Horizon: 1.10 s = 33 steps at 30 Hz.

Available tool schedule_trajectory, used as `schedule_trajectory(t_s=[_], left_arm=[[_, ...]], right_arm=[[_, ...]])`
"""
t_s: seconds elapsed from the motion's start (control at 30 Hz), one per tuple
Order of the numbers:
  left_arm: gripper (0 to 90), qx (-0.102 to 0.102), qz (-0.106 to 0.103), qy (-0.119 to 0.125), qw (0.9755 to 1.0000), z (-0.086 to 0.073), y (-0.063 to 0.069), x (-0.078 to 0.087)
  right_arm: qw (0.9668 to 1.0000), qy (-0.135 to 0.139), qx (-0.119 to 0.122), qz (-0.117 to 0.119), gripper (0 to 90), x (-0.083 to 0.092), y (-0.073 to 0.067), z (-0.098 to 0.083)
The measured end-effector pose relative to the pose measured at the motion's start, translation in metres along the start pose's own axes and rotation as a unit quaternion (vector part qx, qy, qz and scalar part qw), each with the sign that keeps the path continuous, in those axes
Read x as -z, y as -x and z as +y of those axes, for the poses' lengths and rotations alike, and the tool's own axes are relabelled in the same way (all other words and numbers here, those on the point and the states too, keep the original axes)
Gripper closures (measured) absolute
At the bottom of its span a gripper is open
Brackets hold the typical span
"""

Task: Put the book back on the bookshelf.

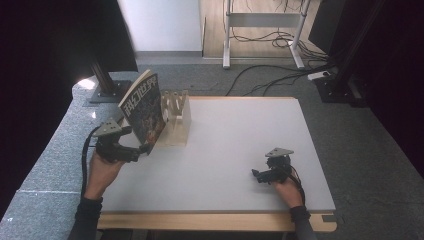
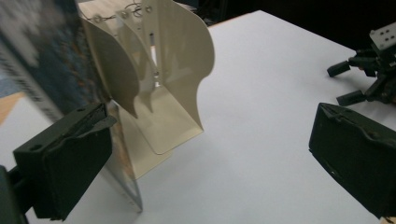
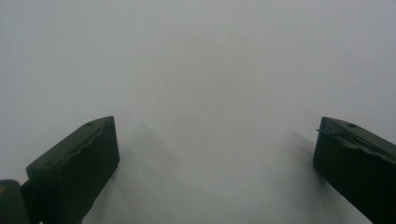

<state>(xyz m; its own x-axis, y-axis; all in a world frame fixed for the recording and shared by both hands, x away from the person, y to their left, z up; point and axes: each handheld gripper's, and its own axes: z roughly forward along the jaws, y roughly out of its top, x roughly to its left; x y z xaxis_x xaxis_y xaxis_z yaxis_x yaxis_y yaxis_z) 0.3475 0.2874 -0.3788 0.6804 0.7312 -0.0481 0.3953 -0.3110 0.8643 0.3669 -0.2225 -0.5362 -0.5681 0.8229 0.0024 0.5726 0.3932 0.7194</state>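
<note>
White table (image 1: 235, 150) with a wooden edge, grey carpet around it. Left gripper (image 1: 131, 151) at the table's left side, held in the left hand (image 1: 102, 172), grey three-cornered plate on top. Jaws spread wide in the left gripper view (image 2: 210, 163), white tabletop bare between them. Book (image 1: 144, 111) standing tilted at the cream bookend rack (image 1: 177, 120), dark illustrated cover with large pale characters facing the camera, top leaning left, away from the rack. In the left gripper view, book (image 2: 42, 65) blurred at far left, lower edge running down just behind the left jaw; probably touching that jaw, but cannot tell for sure from this angle. Not clamped in any case: the other jaw sits far off to the right. Rack (image 2: 159, 79) with curved cream dividers and a flat base plate resting on the table, right beside the book. Right gripper (image 1: 260, 176) near the table's front right, well apart from book and rack, held by the right hand (image 1: 289, 192). Seen also from the left gripper view, upper right (image 2: 348, 84). Right gripper view (image 3: 215, 172): jaws wide apart, plain white table surface beyond, nothing held.
</note>
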Motion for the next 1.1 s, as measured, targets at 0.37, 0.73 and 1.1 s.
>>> schedule_trajectory(t_s=[0.37, 0.73, 1.1], left_arm=[[0.0, -0.018, -0.04, -0.026, 0.9987, -0.04, 0.015, -0.048], [0.0, -0.034, -0.059, -0.096, 0.9931, -0.086, 0.024, -0.094], [0.0, -0.055, -0.04, -0.164, 0.9841, -0.107, 0.033, -0.118]], right_arm=[[1.0, 0.001, 0.0, 0.0, 0.0, 0.0, 0.0, 0.0], [1.0, 0.0, 0.0, 0.001, 0.0, 0.0, 0.0, -0.001], [1.0, 0.001, 0.0, 0.001, 0.0, 0.0, 0.0, -0.001]])
